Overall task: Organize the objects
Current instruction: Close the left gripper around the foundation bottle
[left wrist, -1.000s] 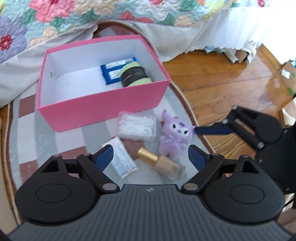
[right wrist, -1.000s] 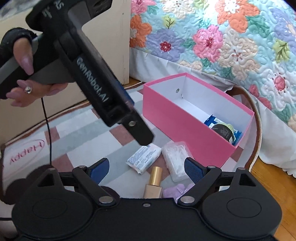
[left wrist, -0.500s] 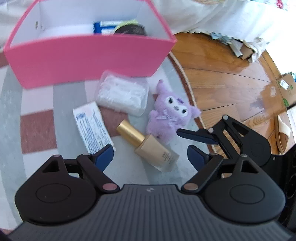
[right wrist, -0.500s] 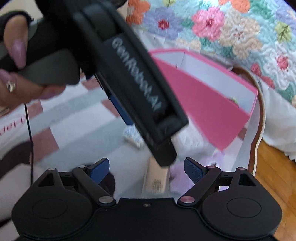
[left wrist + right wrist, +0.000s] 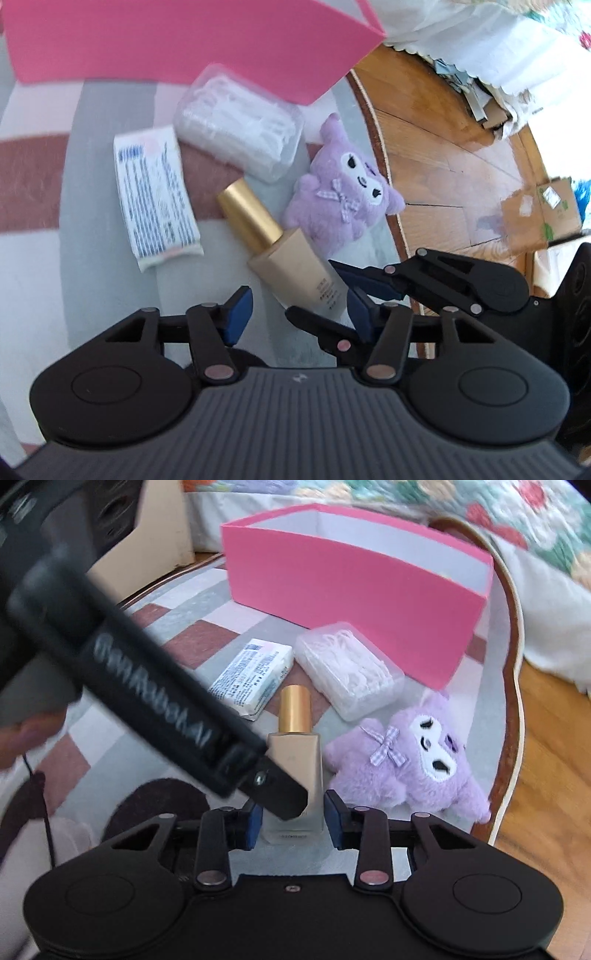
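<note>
Right fingers (image 5: 251,825) clamping foundation bottle (image 5: 295,753)

The pink box (image 5: 177,40) is running off the top edge in the left wrist view, so its inside isn't showing at all, and the right wrist view is only catching a strip of white inner wall. The left gripper's (image 5: 284,808) black arm is smearing with blur and covering the bottle's (image 5: 295,753) lower left corner, so the pad contact there is staying unclear. The print on the white packet (image 5: 155,195) is coming out too fuzzy to read.
</note>
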